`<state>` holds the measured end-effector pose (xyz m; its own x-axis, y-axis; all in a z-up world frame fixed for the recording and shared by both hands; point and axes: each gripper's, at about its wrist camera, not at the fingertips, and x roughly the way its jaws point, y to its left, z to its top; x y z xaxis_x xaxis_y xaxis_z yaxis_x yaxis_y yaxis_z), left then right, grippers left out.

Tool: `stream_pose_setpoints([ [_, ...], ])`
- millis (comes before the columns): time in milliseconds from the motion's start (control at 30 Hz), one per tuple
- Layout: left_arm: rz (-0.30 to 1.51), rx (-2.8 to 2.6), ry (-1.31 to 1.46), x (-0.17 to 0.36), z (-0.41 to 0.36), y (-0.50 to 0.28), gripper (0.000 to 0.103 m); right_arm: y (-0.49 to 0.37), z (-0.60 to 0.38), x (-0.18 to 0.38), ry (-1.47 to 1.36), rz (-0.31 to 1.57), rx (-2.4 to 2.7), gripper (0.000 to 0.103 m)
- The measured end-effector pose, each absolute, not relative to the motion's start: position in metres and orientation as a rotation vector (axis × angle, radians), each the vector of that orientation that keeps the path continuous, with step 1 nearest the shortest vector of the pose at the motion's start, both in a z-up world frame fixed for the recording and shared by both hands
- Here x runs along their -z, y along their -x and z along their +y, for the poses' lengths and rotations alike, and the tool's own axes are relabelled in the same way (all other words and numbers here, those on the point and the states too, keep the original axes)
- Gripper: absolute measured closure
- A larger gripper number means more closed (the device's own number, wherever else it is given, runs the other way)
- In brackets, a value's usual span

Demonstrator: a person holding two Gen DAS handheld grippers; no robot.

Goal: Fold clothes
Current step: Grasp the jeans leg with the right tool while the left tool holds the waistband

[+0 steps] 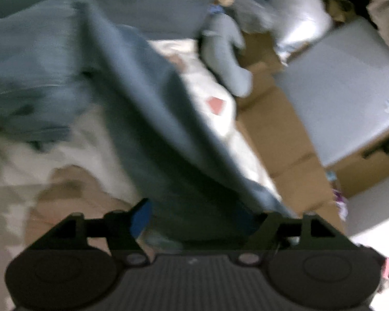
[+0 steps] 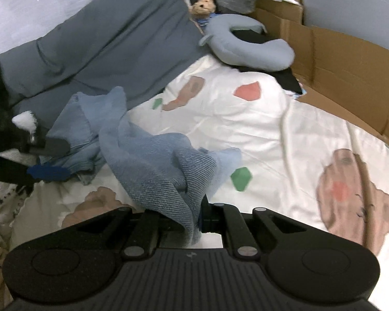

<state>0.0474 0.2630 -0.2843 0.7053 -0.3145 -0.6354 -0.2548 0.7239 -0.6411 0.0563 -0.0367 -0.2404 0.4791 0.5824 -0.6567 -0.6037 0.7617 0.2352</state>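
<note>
Blue denim garment [image 2: 153, 160] hangs crumpled, stretched between both pinching tools.

Left tool [image 1: 198, 223] grips blue denim [image 1: 132, 108]; white bedsheet [image 1: 215, 96] beneath.

A white bedsheet [image 2: 220, 119] printed with brown bear shapes and small red and green patches covers the bed. Along its far side lies a slate-grey blanket [image 2: 122, 33], rumpled into long folds. A pale blue U-shaped neck pillow [image 2: 251, 54] rests at the sheet's far corner, on top of something black. Just beyond it sits a small tan plush toy [image 2: 203, 4] with a dark cap. Flattened brown cardboard [image 2: 350, 59] stands along the right edge of the bed, with a grey wall [image 2: 350, 2] behind it.
</note>
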Motion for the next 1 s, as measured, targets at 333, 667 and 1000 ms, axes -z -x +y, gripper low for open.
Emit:
stream_pose_setpoints([
  [333, 0.716, -0.313, 0.959, 0.354, 0.358, -0.009, 0.020, -0.062, -0.064, 0.231, -0.012, 0.819, -0.661, 0.098],
  [667, 0.601, -0.458, 1.010, 0.372, 0.414, 0.005, 0.016, -0.069, -0.077, 0.232, -0.011, 0.831, -0.624, 0.098],
  [1000, 0.388, -0.546, 1.174, 0.398, 0.450, 0.011, 0.024, -0.076, -0.088, 0.234, -0.011, 0.851, -0.592, 0.098],
])
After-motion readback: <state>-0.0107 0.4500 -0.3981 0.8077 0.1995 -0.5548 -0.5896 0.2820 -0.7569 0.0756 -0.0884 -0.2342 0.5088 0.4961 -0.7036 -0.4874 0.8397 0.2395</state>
